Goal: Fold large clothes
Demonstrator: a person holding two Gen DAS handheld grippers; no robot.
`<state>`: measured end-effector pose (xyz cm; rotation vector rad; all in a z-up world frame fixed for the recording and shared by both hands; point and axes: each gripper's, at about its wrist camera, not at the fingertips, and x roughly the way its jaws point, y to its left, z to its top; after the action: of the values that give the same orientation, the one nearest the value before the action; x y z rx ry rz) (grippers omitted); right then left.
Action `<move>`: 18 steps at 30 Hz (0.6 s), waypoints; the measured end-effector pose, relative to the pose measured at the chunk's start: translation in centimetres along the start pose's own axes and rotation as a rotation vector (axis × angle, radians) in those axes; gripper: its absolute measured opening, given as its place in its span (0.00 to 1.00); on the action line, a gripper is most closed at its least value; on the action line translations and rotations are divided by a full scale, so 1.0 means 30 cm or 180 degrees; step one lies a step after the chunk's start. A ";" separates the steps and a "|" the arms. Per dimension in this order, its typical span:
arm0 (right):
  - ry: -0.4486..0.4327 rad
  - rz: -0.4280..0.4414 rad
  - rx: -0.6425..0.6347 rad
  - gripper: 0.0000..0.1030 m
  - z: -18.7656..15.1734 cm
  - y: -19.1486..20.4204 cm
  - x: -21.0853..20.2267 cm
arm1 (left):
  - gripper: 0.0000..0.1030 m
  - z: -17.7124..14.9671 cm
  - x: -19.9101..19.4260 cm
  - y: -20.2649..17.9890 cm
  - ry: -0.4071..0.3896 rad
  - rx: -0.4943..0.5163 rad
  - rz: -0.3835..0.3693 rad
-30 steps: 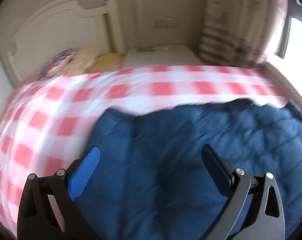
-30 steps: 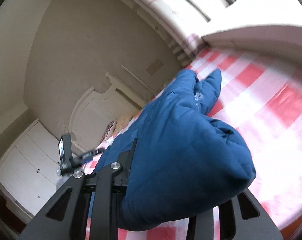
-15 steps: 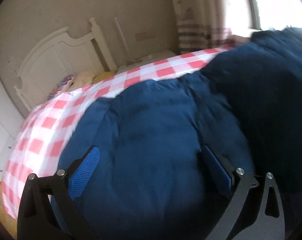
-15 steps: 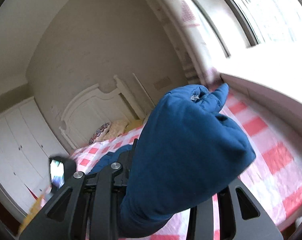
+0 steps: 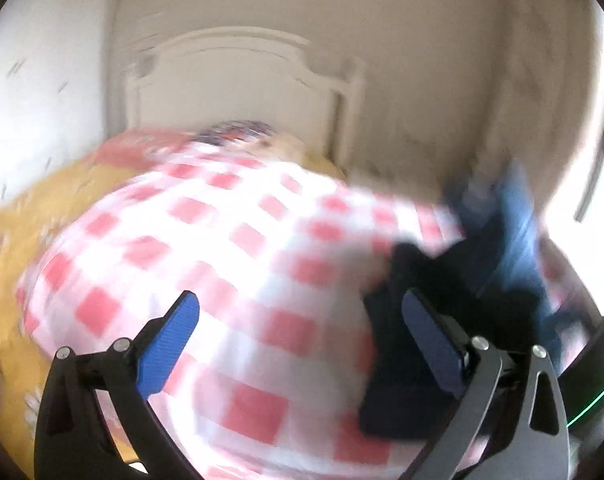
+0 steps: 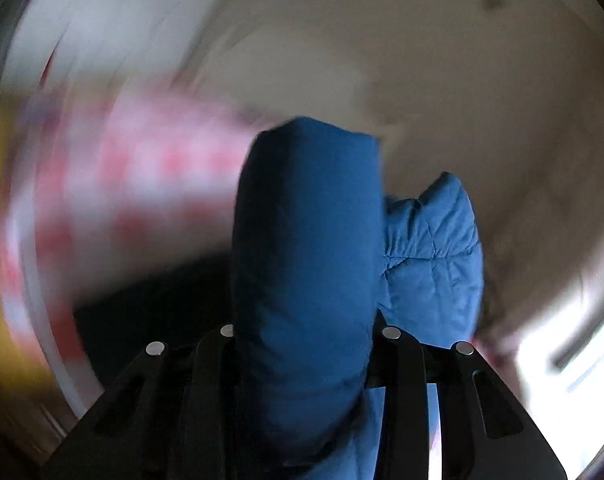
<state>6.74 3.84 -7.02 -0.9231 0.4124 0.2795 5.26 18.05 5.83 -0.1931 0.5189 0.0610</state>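
Observation:
A navy quilted puffer jacket [image 5: 453, 320] lies bunched at the right of a red-and-white checked bed [image 5: 222, 248] in the blurred left wrist view. My left gripper [image 5: 302, 336] is open and empty, its right blue pad next to the jacket's edge. In the right wrist view my right gripper [image 6: 305, 344] is shut on a thick fold of the blue jacket [image 6: 305, 248], held up in the air; its fingertips are hidden by the cloth.
A white headboard [image 5: 238, 80] with pillows [image 5: 238, 136] stands at the bed's far end. A yellow blanket [image 5: 34, 216] lies at the bed's left side. A bright window [image 5: 581, 208] is at the right. The checked bed [image 6: 142, 168] shows blurred in the right wrist view.
My left gripper has swung left off the jacket, over bare checked bedding. My right gripper has turned and swept with the jacket fold held in it. Both views are motion-blurred.

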 end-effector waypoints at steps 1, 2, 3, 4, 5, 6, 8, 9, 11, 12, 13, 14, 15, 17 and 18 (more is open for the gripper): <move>-0.0045 -0.0361 -0.0467 0.46 -0.010 0.125 0.025 | 0.98 0.023 -0.015 0.039 -0.0056 -0.0119 0.0035; -0.0073 -0.0543 -0.0668 0.50 -0.019 0.187 0.036 | 0.98 0.036 -0.020 0.055 -0.0067 -0.0148 0.0060; -0.0097 -0.0531 -0.0638 0.50 -0.024 0.194 0.038 | 0.98 0.044 -0.016 0.054 -0.0046 -0.0130 0.0053; -0.0137 -0.0459 -0.0552 0.50 -0.030 0.181 0.032 | 0.98 0.052 -0.007 0.041 -0.0016 -0.0094 0.0019; -0.0179 -0.0384 -0.0482 0.50 -0.044 0.158 0.025 | 0.98 0.052 0.000 0.033 0.0004 -0.0066 -0.0013; -0.0217 -0.0353 -0.0446 0.50 -0.056 0.143 0.019 | 0.98 0.054 0.020 -0.011 0.0052 0.0022 -0.0090; -0.0311 -0.0330 -0.0414 0.50 -0.078 0.128 0.008 | 0.98 0.083 0.058 -0.078 0.0115 0.0182 -0.0235; -0.0367 -0.0342 -0.0416 0.50 -0.087 0.128 0.003 | 0.98 0.100 0.084 -0.145 0.0151 0.0321 -0.0337; -0.0455 -0.0303 -0.0325 0.49 -0.097 0.115 -0.014 | 0.98 0.145 0.142 -0.292 0.0227 0.0613 -0.0511; -0.0504 -0.0263 -0.0226 0.48 -0.098 0.097 -0.028 | 0.98 0.161 0.159 -0.348 0.0252 0.0717 -0.0576; -0.0571 -0.0252 -0.0146 0.47 -0.098 0.080 -0.042 | 0.98 0.184 0.189 -0.431 0.0319 0.0871 -0.0696; -0.0641 -0.0234 -0.0114 0.47 -0.075 0.098 -0.092 | 0.98 0.196 0.212 -0.487 0.0383 0.0975 -0.0785; -0.0710 -0.0204 -0.0096 0.47 -0.075 0.099 -0.118 | 0.98 0.213 0.253 -0.573 0.0473 0.1142 -0.0881; -0.0819 -0.0141 -0.0121 0.47 -0.106 0.101 -0.140 | 0.98 0.223 0.317 -0.685 0.0506 0.1399 -0.0812; -0.0834 -0.0130 -0.0168 0.47 -0.118 0.111 -0.149 | 0.98 0.218 0.377 -0.749 0.0515 0.1575 -0.0699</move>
<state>0.65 2.62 -9.24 -0.9312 0.1451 0.3703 20.64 -2.58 9.52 0.2315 0.6549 -0.2977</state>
